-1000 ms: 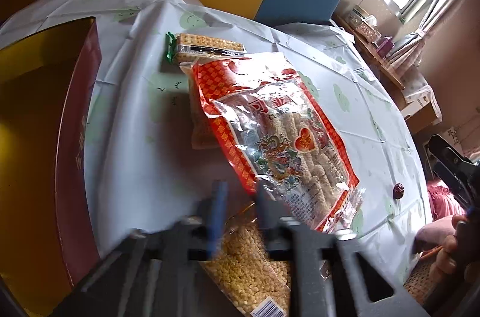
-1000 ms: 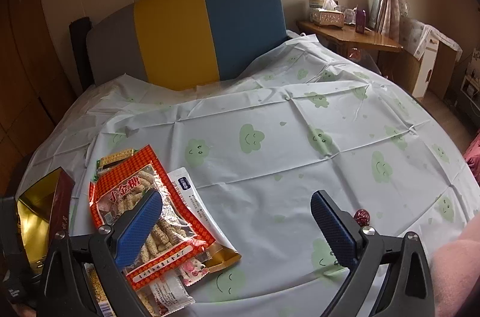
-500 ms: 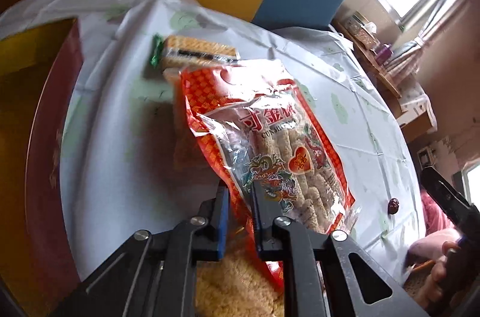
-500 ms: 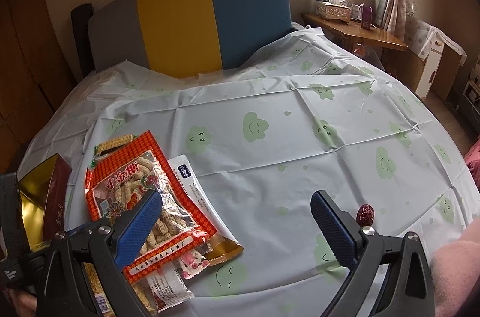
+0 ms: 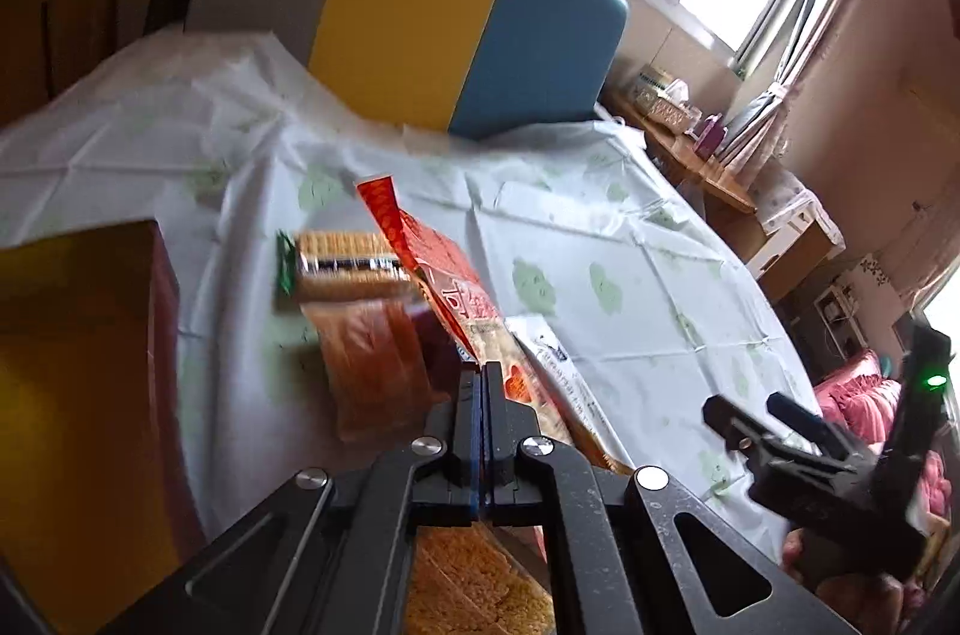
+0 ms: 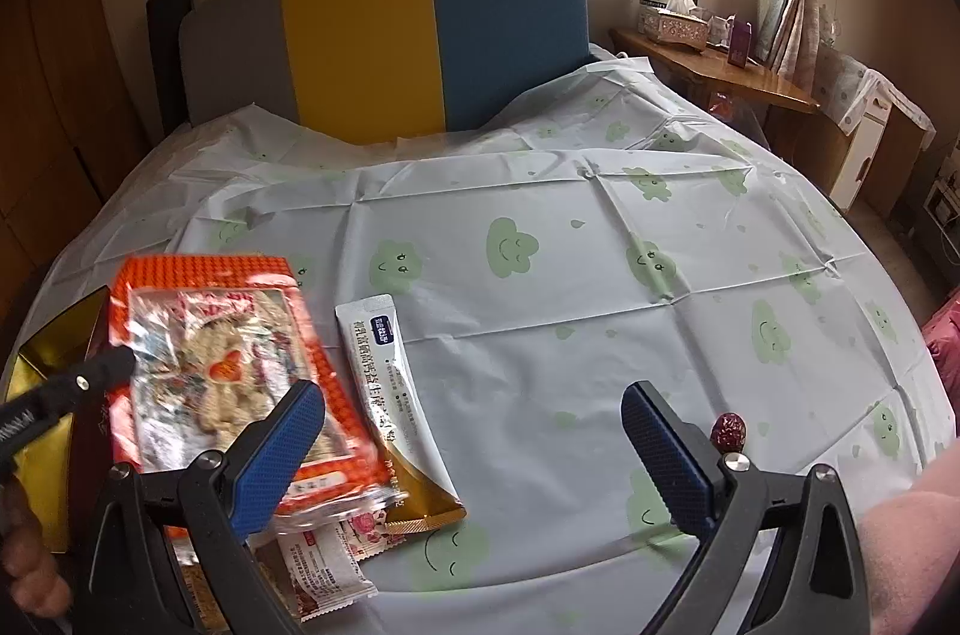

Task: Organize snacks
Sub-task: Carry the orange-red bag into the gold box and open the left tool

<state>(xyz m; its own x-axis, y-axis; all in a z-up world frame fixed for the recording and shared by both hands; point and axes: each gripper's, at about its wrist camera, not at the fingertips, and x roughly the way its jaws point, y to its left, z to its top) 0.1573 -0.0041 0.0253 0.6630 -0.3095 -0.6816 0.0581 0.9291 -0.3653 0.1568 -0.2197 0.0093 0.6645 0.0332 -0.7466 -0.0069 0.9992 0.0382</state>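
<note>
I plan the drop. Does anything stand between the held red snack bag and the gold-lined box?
Nothing visible does. The left gripper holds the red snack bag raised, and the gold-lined box lies open beside it, to the left.

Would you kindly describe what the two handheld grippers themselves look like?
Both are matte black angular frames with triangular cut-outs and silver pivot screws. The right gripper has blue, dimpled finger pads. The left gripper shows thin blue pad edges. A green light glows on the right unit, seen from the left wrist.

Red snack bag (image 5: 465, 302) shows "寸金" in part; white sachet (image 6: 393, 383) print too blurred to read
</note>
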